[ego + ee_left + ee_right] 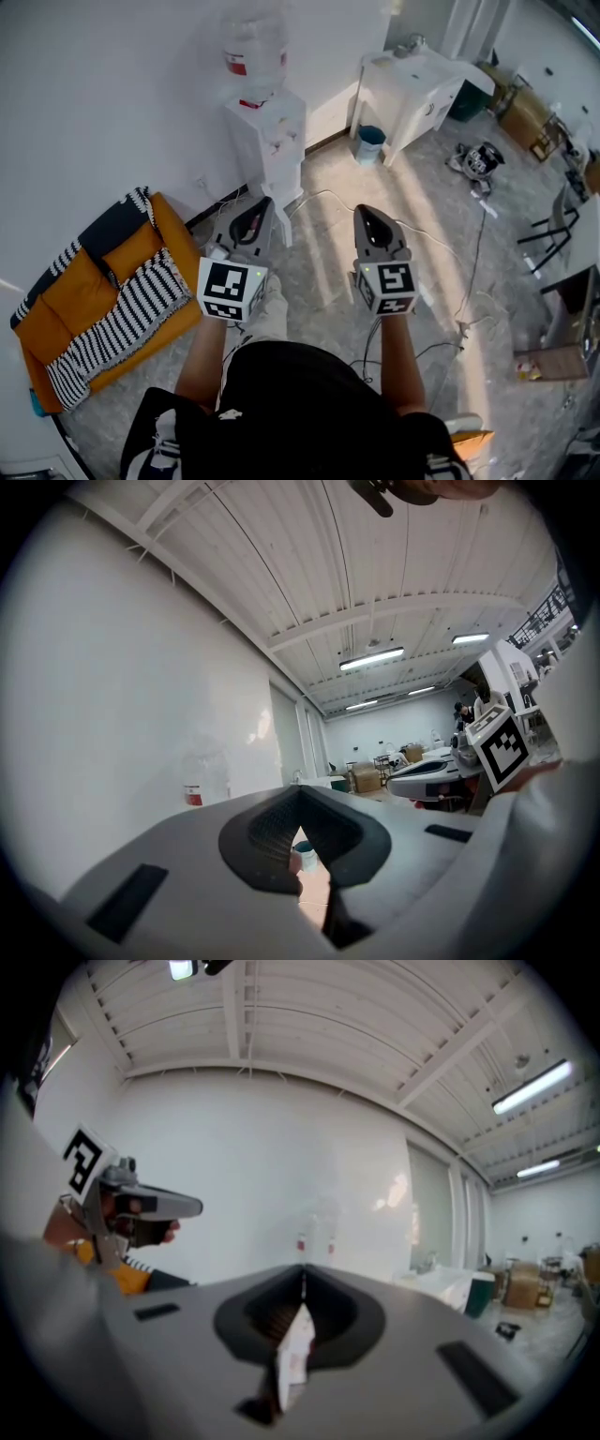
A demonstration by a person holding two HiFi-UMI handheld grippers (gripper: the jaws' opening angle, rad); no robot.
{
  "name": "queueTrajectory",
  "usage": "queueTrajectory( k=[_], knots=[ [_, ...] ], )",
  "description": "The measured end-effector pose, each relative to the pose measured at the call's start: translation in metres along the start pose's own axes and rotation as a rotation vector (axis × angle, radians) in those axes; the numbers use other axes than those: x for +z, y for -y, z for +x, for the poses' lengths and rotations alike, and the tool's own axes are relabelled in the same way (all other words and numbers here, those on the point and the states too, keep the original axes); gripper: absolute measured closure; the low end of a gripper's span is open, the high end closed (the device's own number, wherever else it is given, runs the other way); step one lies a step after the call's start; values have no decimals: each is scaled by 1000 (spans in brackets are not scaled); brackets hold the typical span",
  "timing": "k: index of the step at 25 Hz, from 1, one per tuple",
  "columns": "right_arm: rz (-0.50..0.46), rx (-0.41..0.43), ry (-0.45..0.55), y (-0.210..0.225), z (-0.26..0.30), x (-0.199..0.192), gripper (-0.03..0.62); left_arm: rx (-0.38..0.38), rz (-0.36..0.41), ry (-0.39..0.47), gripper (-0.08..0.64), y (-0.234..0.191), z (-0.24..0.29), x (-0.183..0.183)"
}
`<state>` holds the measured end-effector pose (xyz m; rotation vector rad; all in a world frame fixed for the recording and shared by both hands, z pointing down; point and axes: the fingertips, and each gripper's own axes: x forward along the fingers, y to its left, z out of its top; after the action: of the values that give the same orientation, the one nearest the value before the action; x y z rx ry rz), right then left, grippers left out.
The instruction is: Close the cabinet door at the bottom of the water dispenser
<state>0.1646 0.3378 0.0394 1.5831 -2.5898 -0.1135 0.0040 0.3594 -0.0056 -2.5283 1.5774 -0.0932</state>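
Note:
The white water dispenser stands against the wall with a clear bottle on top. At its base a narrow white panel juts out towards the floor; it looks like the cabinet door standing ajar. Both grippers are held in the air, level, a good way short of it. My left gripper points at the dispenser's base, jaws together and empty. My right gripper is to its right, shut and empty. In the right gripper view the dispenser shows through the slit below the shut tips. The left gripper view shows shut tips and the bottle.
An orange couch with a striped blanket lies at the left along the wall. A white table and a blue bin stand right of the dispenser. Cables run over the floor; a round device and boxes lie further right.

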Motion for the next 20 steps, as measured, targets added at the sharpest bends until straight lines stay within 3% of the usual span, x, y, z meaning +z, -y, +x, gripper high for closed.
queueTrajectory(
  k=[9, 20],
  knots=[
    [-10, 12, -47, 8, 64, -19, 557, 9, -39, -22, 551, -42, 48, -29],
    [-11, -2, -52, 39, 195, -21, 557, 8, -95, -57, 551, -127, 152, -65]
  ],
)
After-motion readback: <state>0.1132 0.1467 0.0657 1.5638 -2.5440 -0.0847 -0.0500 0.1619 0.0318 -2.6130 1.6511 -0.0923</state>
